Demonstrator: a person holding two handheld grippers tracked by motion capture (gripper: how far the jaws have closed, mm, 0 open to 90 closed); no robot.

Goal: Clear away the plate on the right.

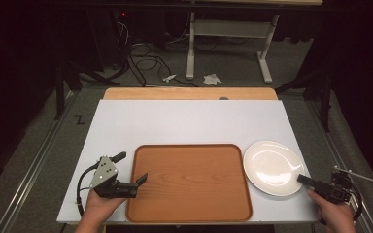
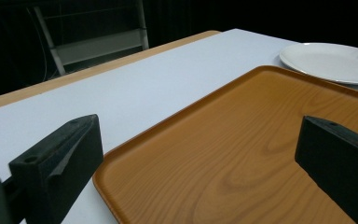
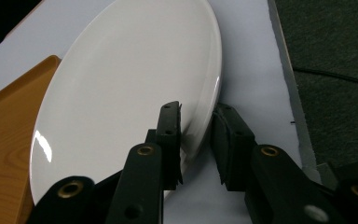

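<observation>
A white plate (image 1: 272, 166) lies on the white table (image 1: 184, 121), right of a brown wooden tray (image 1: 190, 182). My right gripper (image 1: 307, 180) reaches in from the right. In the right gripper view it (image 3: 196, 135) is shut on the plate (image 3: 121, 88) at its near rim, with one jaw on the plate's face and the other under the rim. My left gripper (image 1: 130, 168) stands wide open at the tray's left edge. Its jaws straddle the corner of the tray (image 2: 233, 154) and hold nothing.
The table's wooden far edge (image 1: 189, 93) lies beyond the white top. On the floor behind are cables (image 1: 145, 60) and a white metal stand (image 1: 228, 39). The right table edge (image 3: 289, 84) runs close to the plate.
</observation>
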